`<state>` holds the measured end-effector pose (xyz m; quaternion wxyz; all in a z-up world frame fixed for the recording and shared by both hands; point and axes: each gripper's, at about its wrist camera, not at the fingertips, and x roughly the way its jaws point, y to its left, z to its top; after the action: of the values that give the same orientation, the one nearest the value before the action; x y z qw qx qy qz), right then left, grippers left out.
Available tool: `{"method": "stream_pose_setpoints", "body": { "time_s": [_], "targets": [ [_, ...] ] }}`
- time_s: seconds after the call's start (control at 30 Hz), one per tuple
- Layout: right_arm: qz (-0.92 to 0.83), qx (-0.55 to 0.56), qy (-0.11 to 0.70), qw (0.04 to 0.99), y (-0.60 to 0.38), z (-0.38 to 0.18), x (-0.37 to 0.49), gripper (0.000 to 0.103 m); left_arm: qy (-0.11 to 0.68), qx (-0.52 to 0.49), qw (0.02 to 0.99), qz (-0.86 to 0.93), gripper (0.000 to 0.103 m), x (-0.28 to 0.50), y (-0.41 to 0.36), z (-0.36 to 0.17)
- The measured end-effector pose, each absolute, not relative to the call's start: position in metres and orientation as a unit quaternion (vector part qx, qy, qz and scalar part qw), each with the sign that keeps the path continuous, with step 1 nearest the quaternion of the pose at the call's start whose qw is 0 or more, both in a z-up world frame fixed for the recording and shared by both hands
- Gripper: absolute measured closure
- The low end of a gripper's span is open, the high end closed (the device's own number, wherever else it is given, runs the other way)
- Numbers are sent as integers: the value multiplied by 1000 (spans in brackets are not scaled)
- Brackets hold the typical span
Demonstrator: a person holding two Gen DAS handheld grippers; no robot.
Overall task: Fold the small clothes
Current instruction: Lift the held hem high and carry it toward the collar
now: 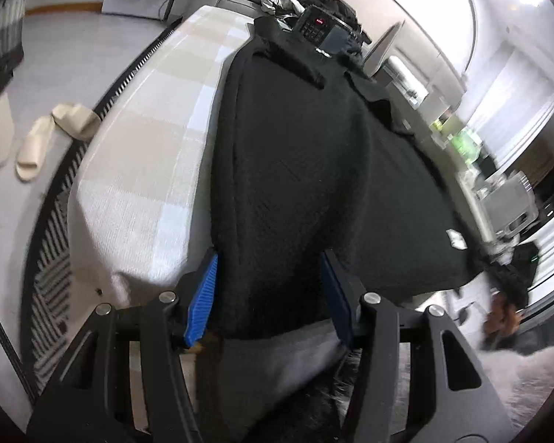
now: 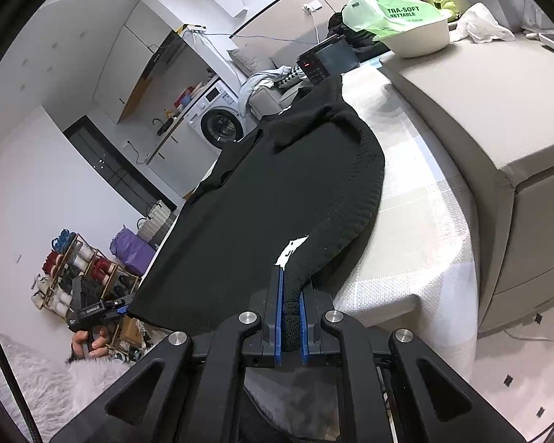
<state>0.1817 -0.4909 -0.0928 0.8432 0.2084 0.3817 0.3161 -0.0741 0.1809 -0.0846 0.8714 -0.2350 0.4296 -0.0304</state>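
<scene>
A black knit garment (image 1: pixel 306 170) lies spread on a beige-and-white checked surface (image 1: pixel 155 155). In the left wrist view my left gripper (image 1: pixel 269 295) stands wide open, its blue pads either side of the garment's near edge, with cloth between them. In the right wrist view the garment (image 2: pixel 277 192) stretches away from me. My right gripper (image 2: pixel 291 317) is shut on a rolled fold of its hem, beside a white label (image 2: pixel 290 251). The left gripper (image 2: pixel 103 312) and the hand holding it show at the garment's lower left corner.
A dark device with a red display (image 1: pixel 319 27) sits at the surface's far end. A grey cushioned block (image 2: pixel 480 110) carries a white basin (image 2: pixel 417 40) with a green bag. Slippers (image 1: pixel 51 133) lie on the floor. A washing machine (image 2: pixel 218 122) and a shoe rack (image 2: pixel 81 277) stand at left.
</scene>
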Motion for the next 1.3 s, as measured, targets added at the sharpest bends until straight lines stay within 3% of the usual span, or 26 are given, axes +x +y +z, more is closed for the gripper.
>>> {"method": "stream_pose_setpoints", "body": {
  "time_s": [0.03,0.1,0.13,0.17,0.33,0.47,0.77,1.03,1.3],
  "targets": [
    [314,212,383,843,-491,-94,184,96,431,-218,875,-20,55,-71,176,-84],
    [314,218,384,840,-490,-95,183,96,436,-185,881,0,74,-66,168,-83],
    [316,220,380,841,-490,-95,183,96,439,-172,882,10,96,-64,167,-84],
    [315,221,376,843,-490,-94,182,96,439,-172,882,13,99,-64,168,-85],
    [334,240,350,842,-494,-88,177,96,391,-231,891,-20,99,-83,184,-78],
    [361,275,321,832,-508,-81,166,97,300,-310,897,-98,99,-115,202,-63],
    [418,307,281,807,-525,-69,150,97,232,-315,912,-122,99,-136,210,-40],
    [382,298,252,838,-501,-32,182,97,198,-338,915,-99,99,-104,226,-8],
    [318,323,170,875,-478,21,250,97,137,-327,933,-55,99,-15,259,38]
  ]
}}
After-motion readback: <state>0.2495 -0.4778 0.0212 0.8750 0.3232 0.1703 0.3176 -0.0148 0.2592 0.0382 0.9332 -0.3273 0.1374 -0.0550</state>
